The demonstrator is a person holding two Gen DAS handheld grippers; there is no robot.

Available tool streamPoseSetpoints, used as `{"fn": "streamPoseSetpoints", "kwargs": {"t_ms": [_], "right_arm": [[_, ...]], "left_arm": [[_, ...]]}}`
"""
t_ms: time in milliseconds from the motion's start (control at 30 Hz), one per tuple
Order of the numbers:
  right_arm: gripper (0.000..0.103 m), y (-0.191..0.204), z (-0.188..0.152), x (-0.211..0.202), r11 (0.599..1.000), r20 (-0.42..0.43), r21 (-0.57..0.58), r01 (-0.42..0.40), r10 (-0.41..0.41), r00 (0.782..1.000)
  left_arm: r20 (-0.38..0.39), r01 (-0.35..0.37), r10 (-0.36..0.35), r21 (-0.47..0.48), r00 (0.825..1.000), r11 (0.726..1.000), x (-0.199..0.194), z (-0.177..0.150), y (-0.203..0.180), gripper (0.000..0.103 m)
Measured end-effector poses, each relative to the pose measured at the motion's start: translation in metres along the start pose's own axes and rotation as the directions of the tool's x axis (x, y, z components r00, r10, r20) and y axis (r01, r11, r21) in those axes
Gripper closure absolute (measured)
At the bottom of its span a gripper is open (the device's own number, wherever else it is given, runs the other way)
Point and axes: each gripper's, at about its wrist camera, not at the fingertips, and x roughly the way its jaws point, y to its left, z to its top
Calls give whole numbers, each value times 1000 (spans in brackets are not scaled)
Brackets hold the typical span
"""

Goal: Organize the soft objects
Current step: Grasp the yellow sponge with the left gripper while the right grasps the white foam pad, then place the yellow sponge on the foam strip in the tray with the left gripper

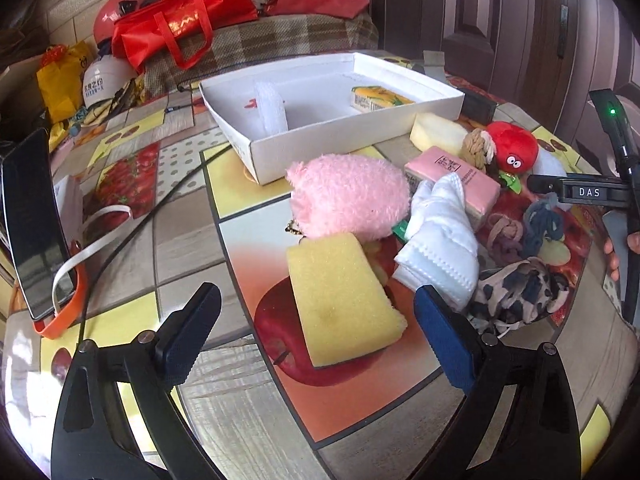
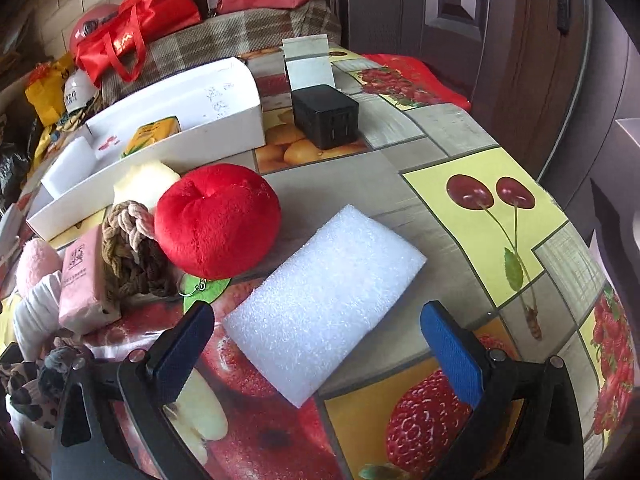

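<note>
My left gripper (image 1: 316, 296) is open and straddles a yellow sponge (image 1: 340, 296) that lies flat on the table, with a gap at both pads. Beyond it lie a pink plush (image 1: 348, 196), a white face mask (image 1: 440, 240) and a pink tissue pack (image 1: 452, 178). The white box (image 1: 320, 136) holds a white foam piece (image 1: 272, 106) and a yellow tissue pack (image 1: 378, 98). My right gripper (image 2: 316, 312) is open, its fingers on either side of a white foam block (image 2: 324, 304) without touching it. A red plush apple (image 2: 216, 220) and a rope knot (image 2: 128, 248) sit beside the block.
A phone on an orange stand (image 1: 32, 224) and a black cable (image 1: 152, 216) occupy the table's left. A black adapter block (image 2: 326, 116) stands past the box (image 2: 160, 148). Scrunchies (image 1: 520, 232) and leopard cloth (image 1: 516, 292) lie right of the mask. The table edge curves at the right.
</note>
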Motion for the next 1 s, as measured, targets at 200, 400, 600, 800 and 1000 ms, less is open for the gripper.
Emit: {"fn": "streamPoseSetpoints", "kwargs": {"t_ms": [200, 400, 600, 800, 1000], "right_arm": [[5, -4, 1, -1, 1000, 9, 15, 1, -1, 1000], [48, -11, -3, -15, 999, 45, -16, -48, 48, 998], [48, -30, -8, -47, 992, 202, 57, -111, 97, 975], [48, -29, -20, -93, 991, 490, 32, -131, 98, 866], [48, 0, -7, -82, 991, 504, -90, -94, 127, 854]], "left_arm": [[-30, 29, -31, -75, 999, 997, 6, -2, 15, 38], [27, 65, -63, -107, 998, 992, -6, -2, 21, 63], [174, 1, 17, -107, 985, 994, -37, -7, 20, 63], [423, -98, 130, -98, 897, 990, -75, -13, 12, 63], [464, -116, 160, -122, 871, 986, -69, 2, 18, 63]]}}
